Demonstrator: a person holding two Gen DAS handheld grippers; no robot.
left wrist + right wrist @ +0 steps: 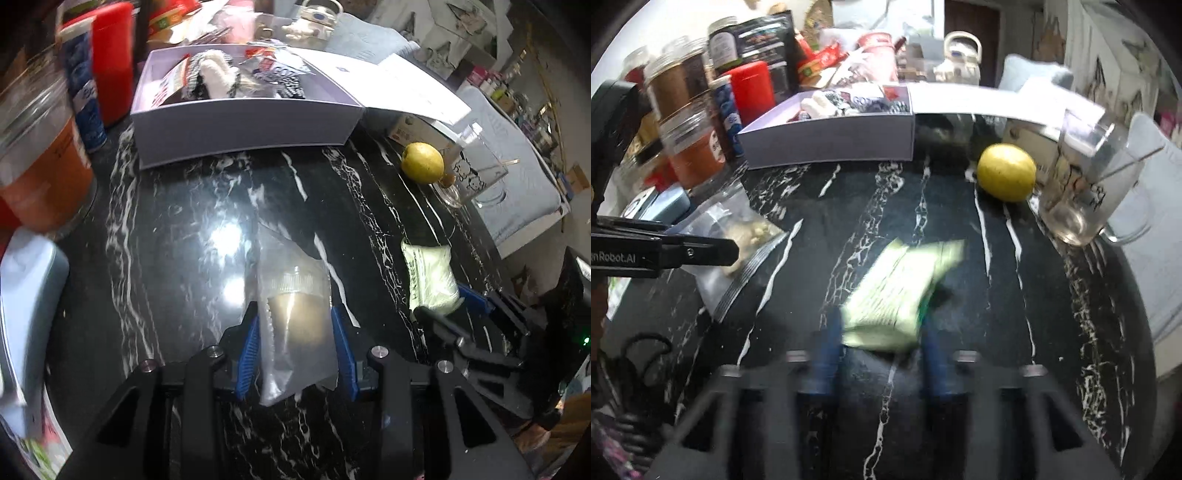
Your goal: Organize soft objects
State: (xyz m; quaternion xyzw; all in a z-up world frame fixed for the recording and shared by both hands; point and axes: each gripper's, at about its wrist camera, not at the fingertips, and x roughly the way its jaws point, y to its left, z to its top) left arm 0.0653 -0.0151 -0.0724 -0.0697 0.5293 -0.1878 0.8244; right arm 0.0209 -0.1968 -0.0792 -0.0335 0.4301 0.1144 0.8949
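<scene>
My left gripper (295,332) has its blue pads against both sides of a clear zip bag (295,314) with a brownish lump inside, on the black marble table (184,240). The bag also shows in the right wrist view (738,236), beside the left gripper's black finger. My right gripper (879,354) is blurred; its fingers stand either side of a pale green-white soft packet (897,291), which also shows in the left wrist view (430,273). An open white box (243,125) (831,140) at the table's far side holds several soft items.
A yellow fruit (423,162) (1006,171) and a glass mug (476,173) (1086,188) stand at the right. Jars (690,147), a red canister (110,62) and a blue can (83,92) crowd the left. A pale blue case (26,295) lies at the near left.
</scene>
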